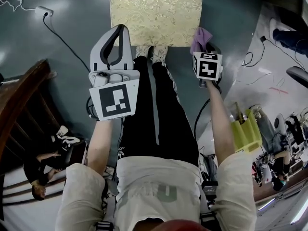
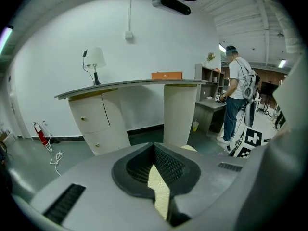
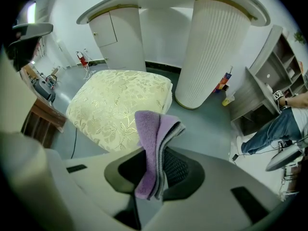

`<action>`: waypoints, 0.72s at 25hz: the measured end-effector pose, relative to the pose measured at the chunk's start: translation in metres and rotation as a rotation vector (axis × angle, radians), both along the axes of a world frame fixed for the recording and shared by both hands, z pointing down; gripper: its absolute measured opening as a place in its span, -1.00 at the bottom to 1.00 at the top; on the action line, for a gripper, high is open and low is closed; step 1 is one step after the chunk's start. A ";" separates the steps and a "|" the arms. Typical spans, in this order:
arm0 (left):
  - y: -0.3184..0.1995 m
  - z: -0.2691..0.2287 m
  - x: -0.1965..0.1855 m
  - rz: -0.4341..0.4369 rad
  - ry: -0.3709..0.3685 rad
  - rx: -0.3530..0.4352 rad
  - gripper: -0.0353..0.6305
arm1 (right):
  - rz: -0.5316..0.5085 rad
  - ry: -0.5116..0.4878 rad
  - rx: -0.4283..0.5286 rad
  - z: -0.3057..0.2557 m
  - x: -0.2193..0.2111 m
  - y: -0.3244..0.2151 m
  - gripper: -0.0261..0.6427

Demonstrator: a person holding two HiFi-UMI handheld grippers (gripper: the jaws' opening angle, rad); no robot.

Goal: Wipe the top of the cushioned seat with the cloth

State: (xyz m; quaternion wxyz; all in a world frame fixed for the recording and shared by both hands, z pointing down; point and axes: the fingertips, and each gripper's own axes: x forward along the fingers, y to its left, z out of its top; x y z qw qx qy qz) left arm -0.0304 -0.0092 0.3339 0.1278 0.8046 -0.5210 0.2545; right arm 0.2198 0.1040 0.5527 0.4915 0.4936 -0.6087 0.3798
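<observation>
From the head view, the cushioned seat [image 1: 155,17] stands on the floor in front of me, its gold patterned top bare, with my shoes [image 1: 151,52] at its near edge. My left gripper [image 1: 117,37] hangs over the near left part of the seat. My right gripper [image 1: 204,49] is off the near right corner, with the cloth [image 1: 200,36] sticking out past its tips. In the left gripper view, my left gripper [image 2: 156,170] has its jaws drawn together with nothing between them, and only a sliver of the seat's gold fabric [image 2: 159,186] shows through the slit. In the right gripper view, my right gripper [image 3: 156,170] has its jaws pinched on the purple cloth [image 3: 153,148], folded in several layers. The cloth's free end stands above the pads, clear of the seat [image 3: 118,107], which lies ahead and to the left beside a ribbed column [image 3: 211,52]. I judge the cloth light, soft and limp, so it should stay put where I hold it across the fold. The loose end is the part to lay flat on the top. The seat looks padded and should give under pressure, and its textured weave may drag at the cloth. Wiping has not yet begun.
</observation>
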 end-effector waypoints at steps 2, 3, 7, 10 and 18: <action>-0.001 -0.004 0.000 0.001 -0.005 0.006 -0.88 | -0.016 0.007 -0.009 -0.003 -0.002 -0.001 -0.65; -0.002 -0.007 0.000 0.001 -0.004 0.011 -0.88 | -0.029 0.011 -0.012 -0.006 -0.002 -0.003 -0.65; -0.011 -0.031 -0.001 -0.012 0.005 0.039 -0.88 | -0.042 -0.005 0.031 -0.034 -0.012 -0.024 -0.65; -0.014 -0.054 -0.003 -0.034 0.004 0.023 -0.88 | -0.034 -0.032 0.093 -0.074 -0.028 -0.047 -0.65; -0.025 -0.188 0.009 -0.064 0.061 0.080 -0.88 | 0.034 -0.209 0.391 -0.294 -0.086 -0.111 -0.65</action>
